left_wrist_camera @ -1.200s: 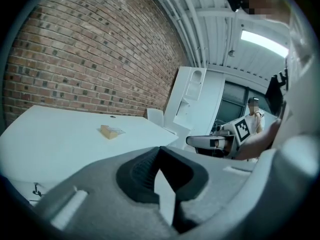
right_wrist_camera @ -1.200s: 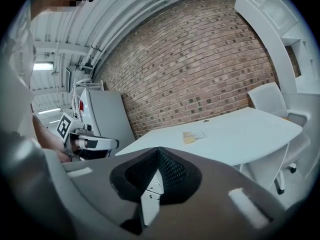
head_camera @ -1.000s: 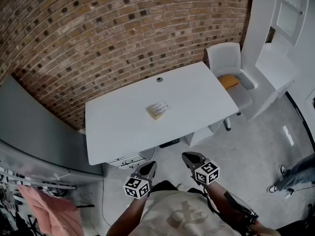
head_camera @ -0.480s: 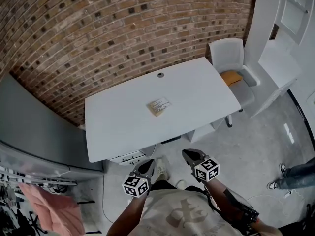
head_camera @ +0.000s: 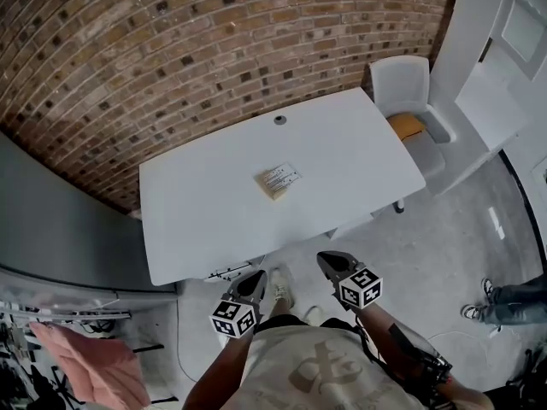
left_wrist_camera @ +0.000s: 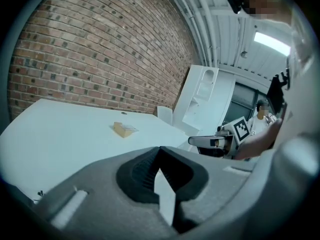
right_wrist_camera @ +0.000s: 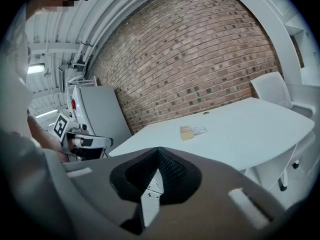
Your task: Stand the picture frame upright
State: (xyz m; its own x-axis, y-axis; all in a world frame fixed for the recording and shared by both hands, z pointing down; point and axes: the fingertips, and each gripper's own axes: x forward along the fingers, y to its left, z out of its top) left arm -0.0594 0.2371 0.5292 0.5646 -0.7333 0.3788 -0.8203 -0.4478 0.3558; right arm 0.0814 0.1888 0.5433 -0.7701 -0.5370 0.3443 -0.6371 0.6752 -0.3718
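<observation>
The picture frame (head_camera: pixel 278 180), small and tan with a white printed face, lies flat near the middle of the white table (head_camera: pixel 197 220). It also shows in the left gripper view as the picture frame (left_wrist_camera: pixel 123 129) and in the right gripper view as the picture frame (right_wrist_camera: pixel 191 131). My left gripper (head_camera: pixel 255 281) and right gripper (head_camera: pixel 330 263) hang side by side in front of my body, short of the table's near edge and far from the frame. Both are shut with nothing between their jaws.
A white chair (head_camera: pixel 400 88) with an orange cushion (head_camera: pixel 407 126) stands at the table's right end. Behind the table is a brick wall (head_camera: pixel 171 49). A grey cabinet (head_camera: pixel 51 220) stands left, white shelving (head_camera: pixel 500 67) right. Another person's legs (head_camera: pixel 513 301) show at far right.
Both grippers and I have moved a little closer to the table's near edge. The frame lies where it was, and both grippers stay shut.
</observation>
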